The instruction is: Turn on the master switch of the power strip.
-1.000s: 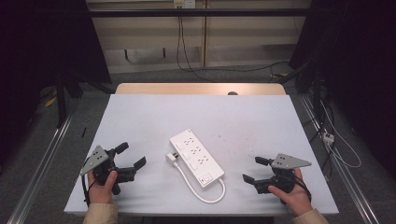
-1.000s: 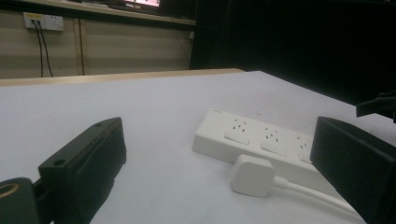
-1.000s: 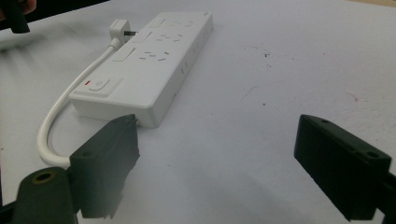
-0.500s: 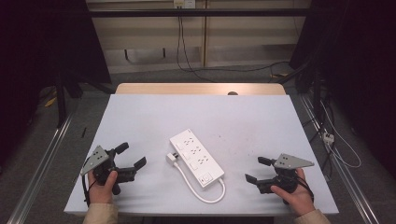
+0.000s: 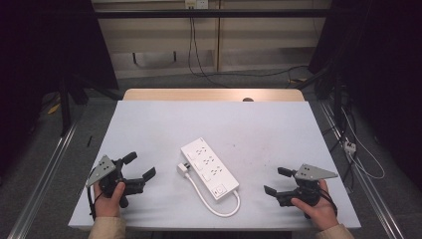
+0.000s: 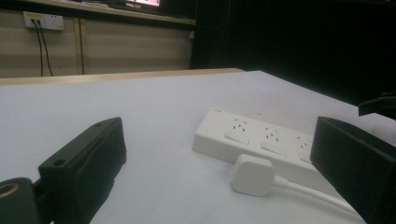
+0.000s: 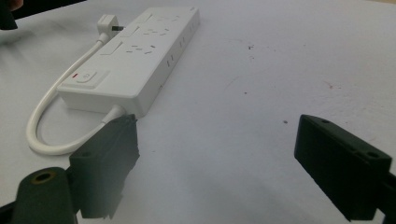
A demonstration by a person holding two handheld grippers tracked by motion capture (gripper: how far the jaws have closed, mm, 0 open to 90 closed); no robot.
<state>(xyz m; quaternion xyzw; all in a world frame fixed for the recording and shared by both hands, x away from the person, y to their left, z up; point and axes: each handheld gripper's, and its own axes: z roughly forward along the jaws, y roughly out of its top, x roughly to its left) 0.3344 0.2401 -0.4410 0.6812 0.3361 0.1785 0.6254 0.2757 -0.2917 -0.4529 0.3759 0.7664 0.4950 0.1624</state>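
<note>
- A white rectangular plastic power strip (image 5: 209, 168) lies diagonally at the centre of the high view on a pale grey-white table (image 5: 278, 129), its sockets facing up.
- Its short white cord (image 5: 211, 201) leaves the lower end, near the switch (image 5: 220, 189), loops toward the bottom of the frame and runs back up along the strip's left side.
- The cord ends in a white plug (image 5: 183, 169) lying on the table just beside the strip's left edge.
- The left gripper (image 5: 139, 166), black with a grey three-cornered plate, sits at the lower left of the high view in the person's left hand (image 5: 109, 196); its jaws stand wide apart and grip nothing.
- In the left gripper view, the plug (image 6: 252, 174) and strip (image 6: 261, 140) lie between the two jaws, farther off on the table.
- The right gripper (image 5: 277, 180), at the lower right in the right hand (image 5: 316, 206), is likewise spread wide and empty, well apart from the strip.
- In the right gripper view, the strip (image 7: 135, 56) fills the upper left, with the cord (image 7: 53, 119) looping at the left edge.
</note>
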